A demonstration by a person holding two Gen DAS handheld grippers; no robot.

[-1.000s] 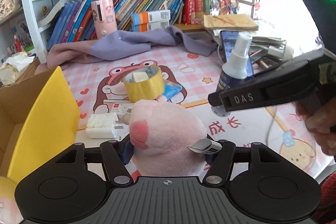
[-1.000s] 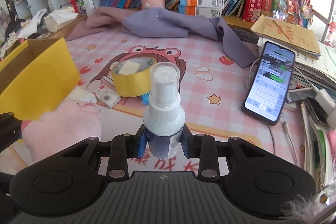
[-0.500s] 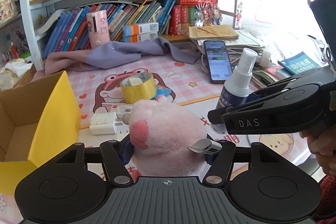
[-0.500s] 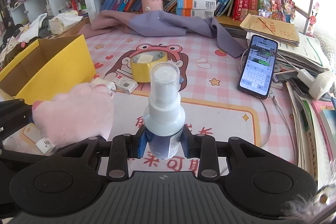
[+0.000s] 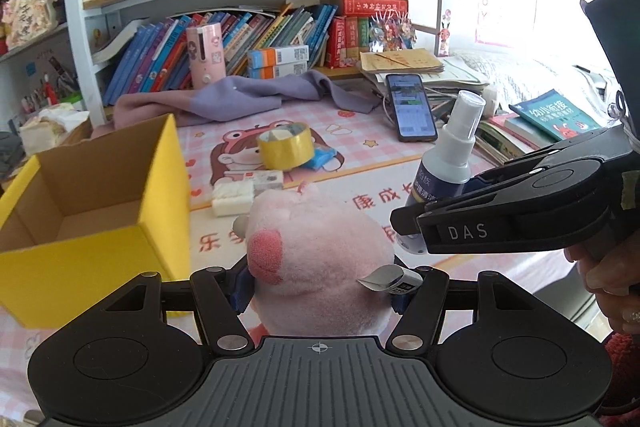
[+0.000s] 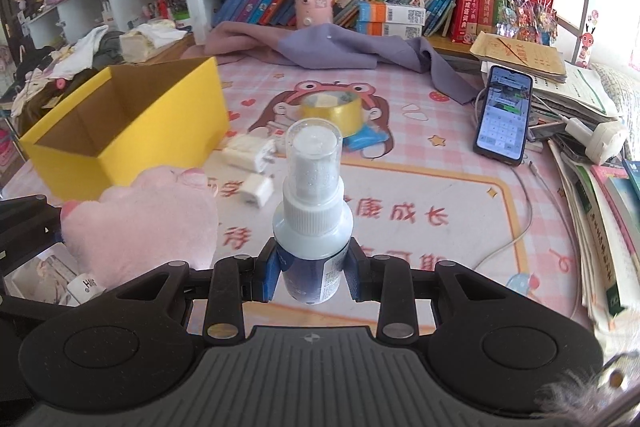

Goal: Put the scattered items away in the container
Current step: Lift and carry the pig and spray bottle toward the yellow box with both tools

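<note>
Both grippers loaded: left gripper (image 5: 320, 291) pinches the pink plush toy (image 5: 316, 255), right gripper (image 6: 314, 277) clamps the spray bottle (image 6: 314, 211) upright, both apparently bound for the yellow box (image 5: 96, 195).

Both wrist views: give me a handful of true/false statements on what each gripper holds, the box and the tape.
1. The left gripper is shut on the pink plush toy. True.
2. The right gripper is empty. False: it grips the spray bottle.
3. The yellow box already holds items. False: its visible interior is bare.
4. The yellow tape roll lies on the mat. True.
5. The phone screen is dark. False: it is lit.
</note>
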